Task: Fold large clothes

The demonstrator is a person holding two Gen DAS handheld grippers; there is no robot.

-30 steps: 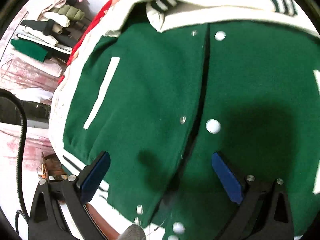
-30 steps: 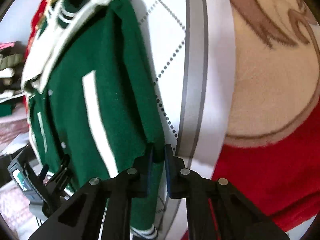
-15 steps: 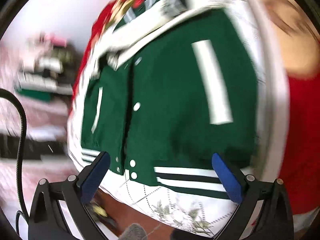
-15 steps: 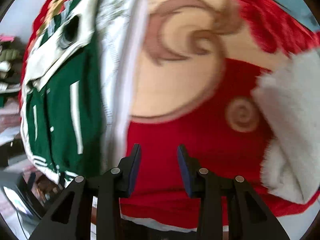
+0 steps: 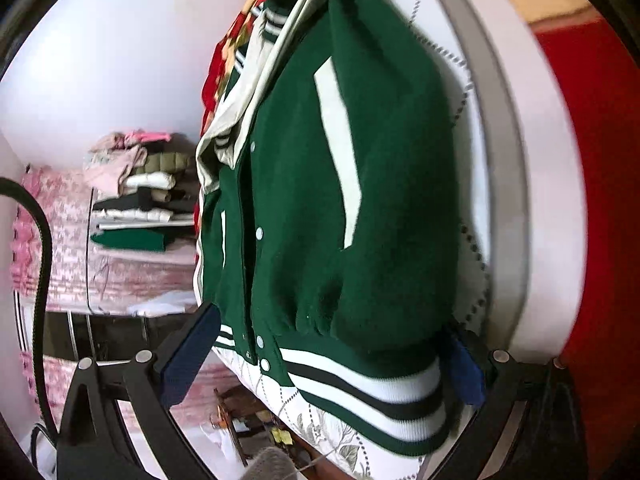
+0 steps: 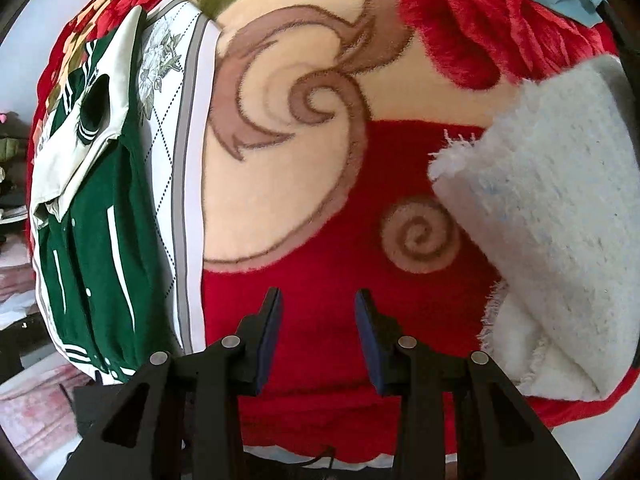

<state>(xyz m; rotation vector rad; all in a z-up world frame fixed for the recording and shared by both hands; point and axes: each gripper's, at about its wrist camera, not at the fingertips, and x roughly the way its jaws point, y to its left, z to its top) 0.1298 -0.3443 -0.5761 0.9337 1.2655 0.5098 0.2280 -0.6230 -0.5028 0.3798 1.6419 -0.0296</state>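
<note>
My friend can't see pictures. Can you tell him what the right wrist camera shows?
The open right gripper holds nothing and hangs over a red blanket with tan swirls. A green jacket with white stripes lies on a white sheet to the left, and a fluffy white towel sits on the right.

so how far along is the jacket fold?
Done: the green jacket lies snapped shut on the white sheet, sleeves tucked in so it forms a narrow block.
In hand: nothing. The left tool is open, straddling the striped hem; the right tool is open over the red blanket.
Left: probably folding hem toward collar.
</note>
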